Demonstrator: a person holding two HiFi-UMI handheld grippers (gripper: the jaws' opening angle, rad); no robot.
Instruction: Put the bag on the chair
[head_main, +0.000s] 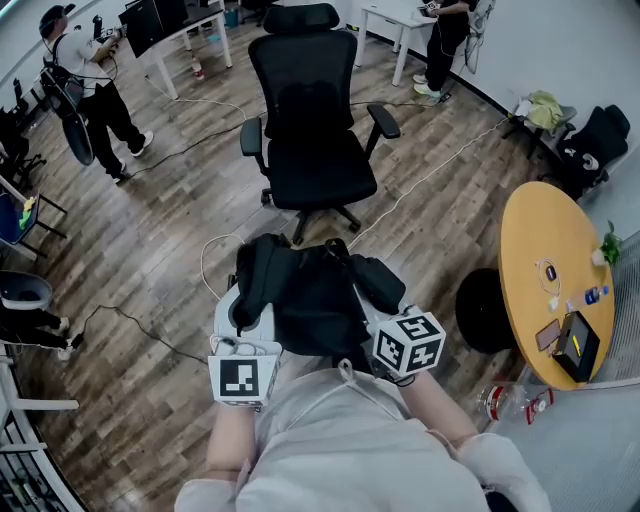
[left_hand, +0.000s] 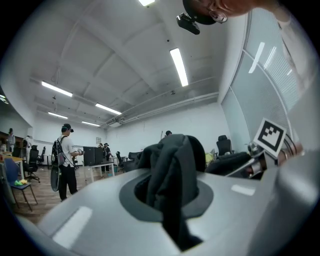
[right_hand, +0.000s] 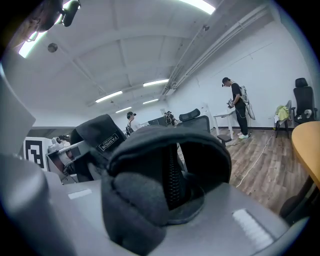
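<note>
Head view: soft black fabric bag hung slumped between both grippers, near the person, above the wood-plank floor. Left gripper was clamped on a limp fold of its cloth. Right gripper was clamped on a thick padded strap. Black high-backed swivel chair with armrests stood just beyond, apart from the bag.

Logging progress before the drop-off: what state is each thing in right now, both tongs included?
bag: lifted off the floor, carried between both tongs, not yet on the chair
chair: upright, seat empty, facing the person
left tongs: shut on a fold of the bag
right tongs: shut on a padded part of the bag
</note>
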